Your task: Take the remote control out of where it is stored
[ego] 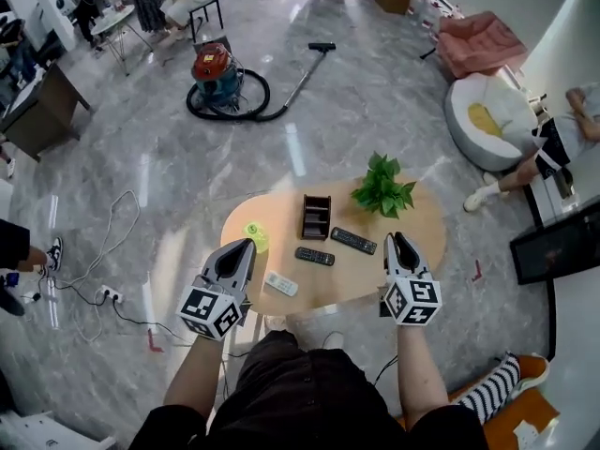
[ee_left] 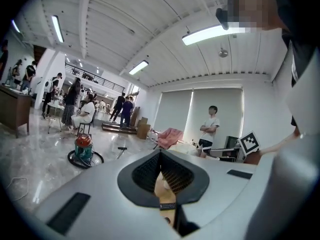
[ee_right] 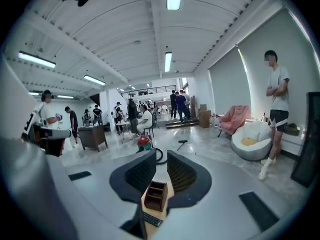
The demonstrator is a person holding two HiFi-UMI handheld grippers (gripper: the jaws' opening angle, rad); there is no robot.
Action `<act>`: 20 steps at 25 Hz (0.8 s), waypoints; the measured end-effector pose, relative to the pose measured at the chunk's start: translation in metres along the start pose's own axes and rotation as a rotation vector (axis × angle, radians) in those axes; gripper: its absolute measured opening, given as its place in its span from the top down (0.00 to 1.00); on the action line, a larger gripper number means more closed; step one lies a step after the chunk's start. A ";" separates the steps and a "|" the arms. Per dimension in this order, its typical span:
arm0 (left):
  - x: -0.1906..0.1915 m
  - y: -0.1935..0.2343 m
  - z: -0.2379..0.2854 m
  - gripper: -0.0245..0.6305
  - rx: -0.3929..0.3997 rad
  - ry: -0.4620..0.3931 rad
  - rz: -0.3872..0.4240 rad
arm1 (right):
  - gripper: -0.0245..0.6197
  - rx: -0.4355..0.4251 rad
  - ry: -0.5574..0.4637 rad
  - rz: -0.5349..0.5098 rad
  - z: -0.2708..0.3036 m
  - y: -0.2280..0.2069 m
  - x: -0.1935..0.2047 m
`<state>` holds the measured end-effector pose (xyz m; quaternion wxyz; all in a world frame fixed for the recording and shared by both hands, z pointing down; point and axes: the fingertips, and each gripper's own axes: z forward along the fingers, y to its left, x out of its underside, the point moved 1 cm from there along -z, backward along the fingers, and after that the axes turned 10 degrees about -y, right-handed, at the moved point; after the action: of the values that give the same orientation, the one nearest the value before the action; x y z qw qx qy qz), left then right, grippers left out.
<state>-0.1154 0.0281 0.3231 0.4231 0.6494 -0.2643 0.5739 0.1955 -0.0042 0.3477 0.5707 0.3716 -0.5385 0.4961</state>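
— How far along are we with the task?

— Done, we judge. One dark remote [ego: 353, 241] lies flat on the worktop [ego: 417, 225] just beside the brown holder [ego: 316, 217]. A second dark remote [ego: 314, 256] and a white remote [ego: 280, 284] lie nearer us. The holder's slots look bare.

— And what are we carrying?

— Nothing. Our left claw [ego: 247, 244] is pressed together at its tips. Our right claw [ego: 397, 238] stands slightly spread around empty air. Both hang above the near edge.

— What is left?

— Nothing, it seems.

right gripper [ee_right: 162, 153]: jaws narrowly apart, gripping nothing. beyond the fingers, in their gap: brown storage box [ee_right: 155, 195], dark remote control [ee_right: 151, 218].
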 end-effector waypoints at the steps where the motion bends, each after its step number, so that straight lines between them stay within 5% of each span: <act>1: -0.007 -0.006 -0.003 0.95 -0.010 -0.015 0.006 | 0.85 -0.014 -0.016 0.023 -0.005 0.000 -0.009; 7: -0.027 -0.060 -0.012 0.95 -0.049 -0.073 0.024 | 0.86 -0.145 -0.050 -0.017 -0.054 -0.003 -0.041; 20: -0.062 -0.124 -0.011 0.96 -0.037 -0.164 0.073 | 0.95 -0.232 -0.167 0.007 -0.089 0.000 -0.081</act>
<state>-0.0307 0.0913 0.2321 0.3906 0.6763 -0.3321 0.5289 0.2237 0.0677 0.2549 0.5616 0.3412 -0.6390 0.3998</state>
